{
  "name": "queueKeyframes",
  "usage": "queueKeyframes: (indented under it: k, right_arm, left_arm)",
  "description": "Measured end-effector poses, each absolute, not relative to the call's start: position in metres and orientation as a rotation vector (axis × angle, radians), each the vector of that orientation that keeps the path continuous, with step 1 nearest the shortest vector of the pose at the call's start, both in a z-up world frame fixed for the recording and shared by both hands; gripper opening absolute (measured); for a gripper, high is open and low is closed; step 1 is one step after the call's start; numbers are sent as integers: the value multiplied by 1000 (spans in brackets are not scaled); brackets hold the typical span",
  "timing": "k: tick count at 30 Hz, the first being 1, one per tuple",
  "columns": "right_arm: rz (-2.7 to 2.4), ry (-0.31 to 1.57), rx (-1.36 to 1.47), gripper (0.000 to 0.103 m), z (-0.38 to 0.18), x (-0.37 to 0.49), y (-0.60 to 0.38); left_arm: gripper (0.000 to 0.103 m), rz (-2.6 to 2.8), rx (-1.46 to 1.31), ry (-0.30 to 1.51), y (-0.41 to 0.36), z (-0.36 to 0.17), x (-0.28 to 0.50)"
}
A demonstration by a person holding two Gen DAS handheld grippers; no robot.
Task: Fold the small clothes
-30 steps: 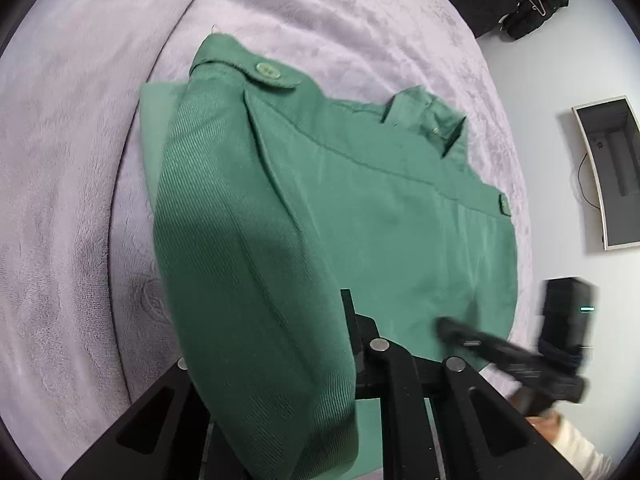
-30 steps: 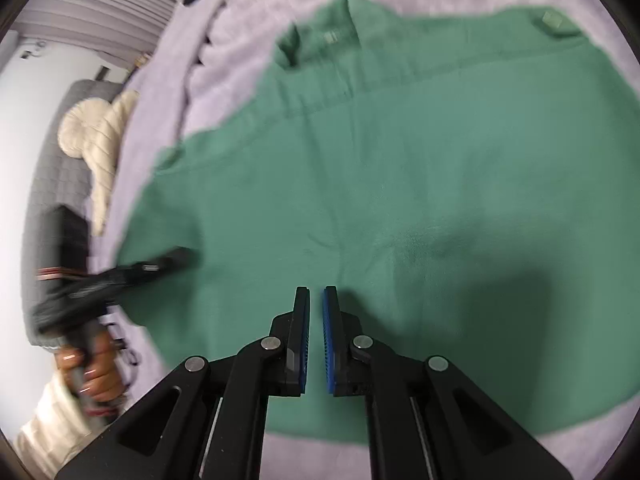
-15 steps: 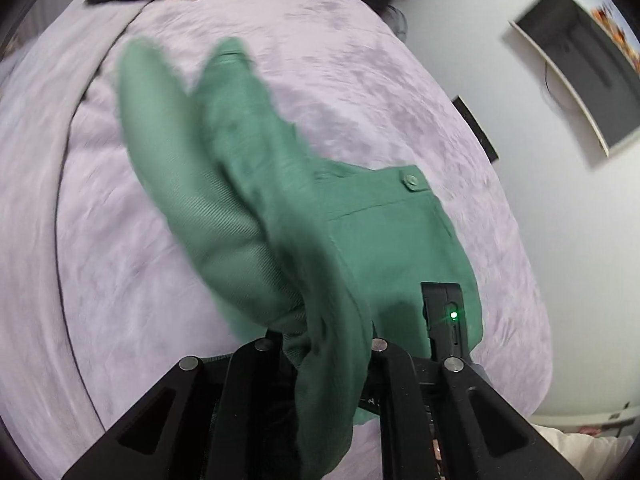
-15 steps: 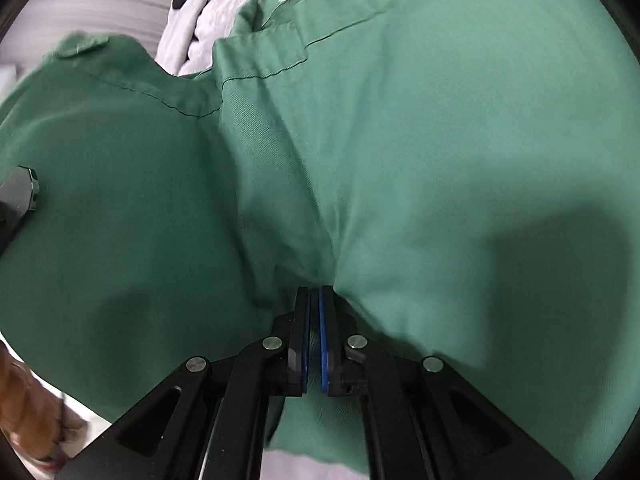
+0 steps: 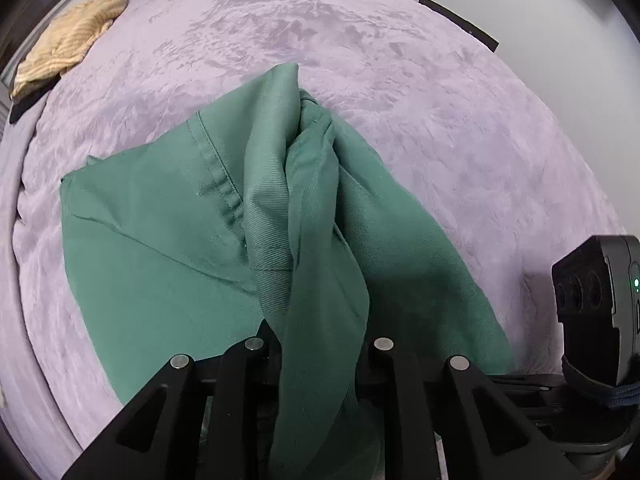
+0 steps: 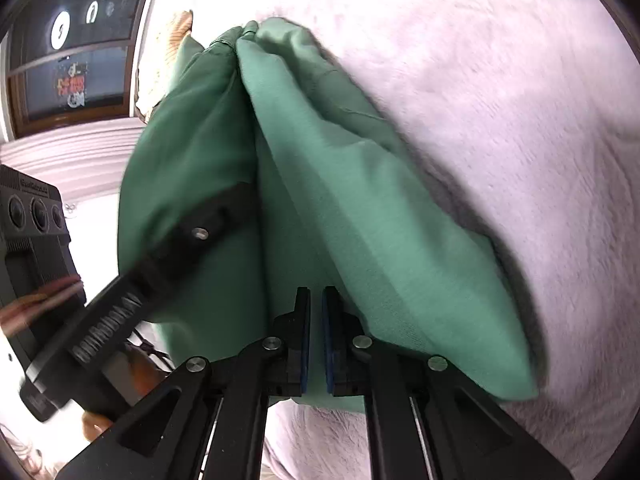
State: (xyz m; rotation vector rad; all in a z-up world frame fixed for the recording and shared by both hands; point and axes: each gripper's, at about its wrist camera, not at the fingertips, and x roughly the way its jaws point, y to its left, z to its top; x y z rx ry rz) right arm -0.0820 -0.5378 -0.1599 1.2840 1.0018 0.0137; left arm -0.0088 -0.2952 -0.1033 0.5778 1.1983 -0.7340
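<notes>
Bed (image 5: pixel 420 92): wide bare lilac cover beyond and right of the green garment (image 5: pixel 160 240); its edge curves along the far right.
Tan cloth (image 5: pixel 68 40): far-left corner, well apart.
Left tongs (image 5: pixel 320 344): pinching a bunched garment fold, jaws opening.
Right tongs (image 6: pixel 316 336): pressed together at the garment's near edge.

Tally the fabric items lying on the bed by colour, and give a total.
Green: 1, the green garment, gathered between the left gripper's opening jaws.
Tan: 1, the ribbed tan cloth at the bed's far corner.
Lavender: 1, the plush blanket covering the bed.
Total: 3
</notes>
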Motion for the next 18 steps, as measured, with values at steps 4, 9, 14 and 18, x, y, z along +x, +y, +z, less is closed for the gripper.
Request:
queueKeyframes:
  k: [4, 9, 14, 18]
  right_arm:
    - [29, 1004, 1293, 7, -162, -78, -536]
    - [47, 931, 1361, 26, -159, -84, -546]
    - [127, 749, 1526, 75, -154, -92, -567]
    - [204, 755, 1557, 78, -151, -69, -574]
  left_arm:
    - [42, -725, 509, 1155, -285, -76, -12]
    - [102, -742, 378, 999, -255, -28, -12]
    - [102, -680, 225, 1037, -206, -7, 19]
    - [102, -496, 227, 1111, -157, -35, 54]
